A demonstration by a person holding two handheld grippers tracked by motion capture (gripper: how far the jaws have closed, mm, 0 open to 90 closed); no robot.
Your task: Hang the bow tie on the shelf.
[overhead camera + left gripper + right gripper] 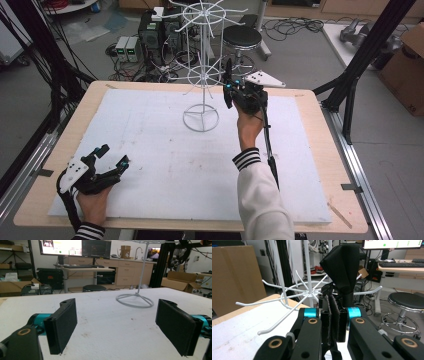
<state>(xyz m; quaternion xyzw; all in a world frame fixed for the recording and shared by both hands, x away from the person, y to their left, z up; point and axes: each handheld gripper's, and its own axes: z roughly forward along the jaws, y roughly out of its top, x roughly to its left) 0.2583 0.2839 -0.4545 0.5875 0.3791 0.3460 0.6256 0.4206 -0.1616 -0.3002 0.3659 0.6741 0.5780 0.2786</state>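
A white wire rack [202, 75] with rings of hooks stands on the white board [165, 165] at the back middle. My right gripper [228, 92] is up beside the rack's lower ring, shut on a black fabric piece [228, 70] that sticks up from the jaws. In the right gripper view the black fabric piece [342, 265] rises from the closed gripper [334, 315], close to the rack's hooks [307, 292]. My left gripper [114, 155] rests low at the board's front left, open with nothing between its pads. In the left gripper view the gripper [117, 322] faces the rack's round base [135, 301].
The white board lies on a wooden table [320, 125] with a bare rim all round. A black stool [242, 37], computer boxes and cables stand on the floor behind the table. Black frame posts [365, 55] rise at the right and left.
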